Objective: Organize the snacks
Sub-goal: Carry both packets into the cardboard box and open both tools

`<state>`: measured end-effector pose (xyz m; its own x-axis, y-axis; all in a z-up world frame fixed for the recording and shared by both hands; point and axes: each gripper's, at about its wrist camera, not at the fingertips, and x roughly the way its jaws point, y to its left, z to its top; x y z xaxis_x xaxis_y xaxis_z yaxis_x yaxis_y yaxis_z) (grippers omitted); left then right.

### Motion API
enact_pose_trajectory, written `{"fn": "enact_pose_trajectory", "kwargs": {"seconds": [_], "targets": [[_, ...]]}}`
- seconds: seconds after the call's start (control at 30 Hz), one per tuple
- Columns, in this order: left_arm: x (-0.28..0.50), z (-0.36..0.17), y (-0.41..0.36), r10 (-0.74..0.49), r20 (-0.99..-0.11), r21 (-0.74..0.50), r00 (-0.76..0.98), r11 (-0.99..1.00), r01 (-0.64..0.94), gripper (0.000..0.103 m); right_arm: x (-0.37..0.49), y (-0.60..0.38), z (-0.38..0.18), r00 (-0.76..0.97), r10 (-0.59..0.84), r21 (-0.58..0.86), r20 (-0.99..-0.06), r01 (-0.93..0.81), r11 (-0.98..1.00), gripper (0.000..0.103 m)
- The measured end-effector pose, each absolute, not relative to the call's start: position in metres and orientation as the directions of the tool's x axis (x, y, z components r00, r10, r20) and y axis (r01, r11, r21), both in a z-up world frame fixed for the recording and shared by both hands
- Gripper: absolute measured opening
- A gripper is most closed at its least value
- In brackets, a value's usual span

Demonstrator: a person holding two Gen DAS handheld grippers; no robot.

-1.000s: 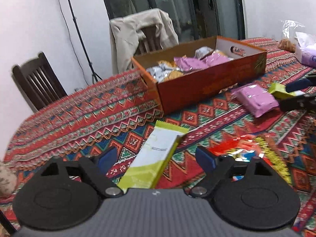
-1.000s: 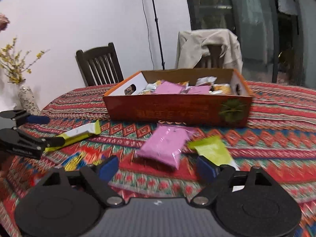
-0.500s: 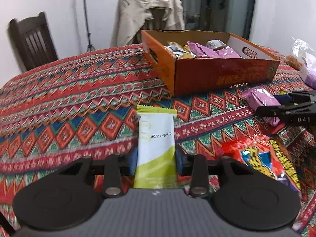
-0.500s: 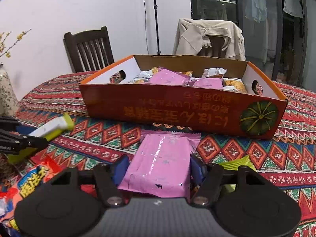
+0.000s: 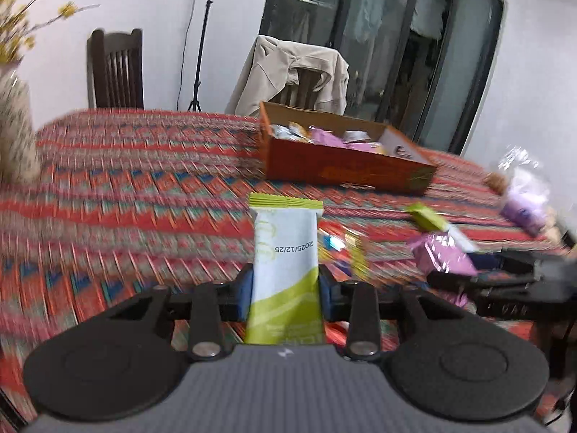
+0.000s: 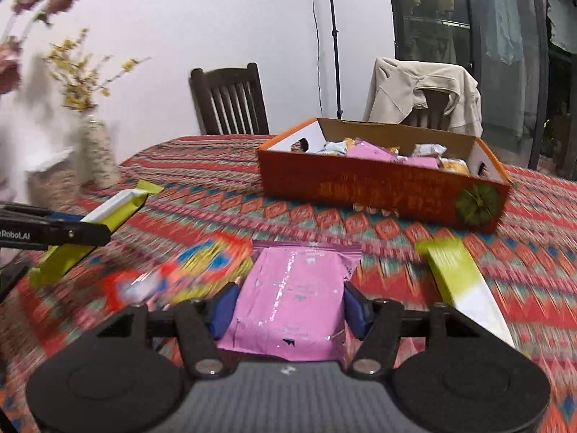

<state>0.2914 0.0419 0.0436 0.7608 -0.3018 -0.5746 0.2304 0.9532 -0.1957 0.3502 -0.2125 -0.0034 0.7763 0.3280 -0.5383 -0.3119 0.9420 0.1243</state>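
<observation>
My left gripper [image 5: 285, 294] is shut on a white and green snack bar [image 5: 285, 249] and holds it above the table. My right gripper [image 6: 290, 308] is shut on a pink snack packet [image 6: 292, 299], also lifted. The orange cardboard box [image 6: 375, 191] with several snacks in it stands at the table's far side; it also shows in the left wrist view [image 5: 342, 166]. The right gripper with its pink packet [image 5: 443, 252] shows at the right of the left wrist view. The left gripper with its bar [image 6: 111, 209] shows at the left of the right wrist view.
A second green and white bar [image 6: 458, 278] and a red and yellow snack bag [image 6: 187, 270] lie on the patterned tablecloth [image 6: 216, 180]. A vase with flowers [image 6: 95, 155] stands at the table's left. A purple bag [image 5: 523, 205] lies far right. Two chairs stand behind the table.
Both grippers closed on their snacks, the left on the green bar, the right on the pink packet. Both have since lifted them off the table and are moving.
</observation>
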Motion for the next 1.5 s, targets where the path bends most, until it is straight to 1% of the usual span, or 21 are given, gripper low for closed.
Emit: {"fn": "enact_pose_trajectory", "kwargs": {"seconds": [0.1, 0.33, 0.47, 0.6, 0.73, 0.93, 1.1, 1.2, 1.3, 1.4, 1.5], "targets": [[0.260, 0.045, 0.028, -0.320, -0.561, -0.221, 0.763, 0.947, 0.235, 0.037, 0.303, -0.224, -0.002, 0.780, 0.317, 0.117, -0.540, -0.303, 0.946, 0.060], [0.222, 0.058, -0.006, -0.353, -0.533, -0.188, 0.769, 0.935, 0.300, 0.037, 0.229, -0.250, 0.003, 0.791, 0.300, 0.108, -0.534, -0.288, 0.952, 0.060], [0.210, 0.058, -0.018, -0.359, -0.533, -0.170, 0.766, 0.933, 0.319, 0.037, 0.211, -0.258, 0.008, 0.811, 0.294, 0.109, -0.506, -0.277, 0.955, 0.060], [0.209, 0.062, -0.018, -0.361, -0.523, -0.180, 0.772, 0.932, 0.314, 0.037, 0.204, -0.265, 0.011, 0.822, 0.288, 0.114, -0.491, -0.267, 0.957, 0.060], [0.231, 0.074, -0.019, -0.362, -0.515, -0.199, 0.777, 0.932, 0.303, 0.037, 0.213, -0.276, 0.017, 0.830, 0.300, 0.120, -0.470, -0.277, 0.953, 0.061], [0.314, 0.128, -0.025, -0.388, -0.456, -0.191, 0.801, 0.922, 0.337, 0.037, 0.261, -0.306, 0.067, 0.864, 0.325, 0.081, -0.384, -0.319, 0.944, 0.061], [0.409, 0.158, -0.038, -0.370, -0.458, -0.176, 0.808, 0.929, 0.325, 0.037, 0.336, -0.326, 0.117, 0.878, 0.329, 0.033, -0.347, -0.339, 0.940, 0.061], [0.464, 0.162, -0.046, -0.358, -0.474, -0.175, 0.804, 0.934, 0.313, 0.038, 0.395, -0.336, 0.135, 0.864, 0.344, 0.048, -0.368, -0.352, 0.935, 0.061], [0.519, 0.151, -0.055, -0.352, -0.509, -0.180, 0.786, 0.936, 0.303, 0.039, 0.460, -0.346, 0.138, 0.843, 0.362, 0.113, -0.398, -0.346, 0.931, 0.061], [0.567, 0.126, -0.065, -0.322, -0.550, -0.172, 0.771, 0.947, 0.272, 0.039, 0.521, -0.353, 0.124, 0.824, 0.365, 0.188, -0.434, -0.313, 0.931, 0.061], [0.608, 0.096, -0.074, -0.287, -0.609, -0.167, 0.739, 0.958, 0.234, 0.038, 0.570, -0.351, 0.096, 0.808, 0.311, 0.176, -0.500, -0.257, 0.950, 0.061]]}}
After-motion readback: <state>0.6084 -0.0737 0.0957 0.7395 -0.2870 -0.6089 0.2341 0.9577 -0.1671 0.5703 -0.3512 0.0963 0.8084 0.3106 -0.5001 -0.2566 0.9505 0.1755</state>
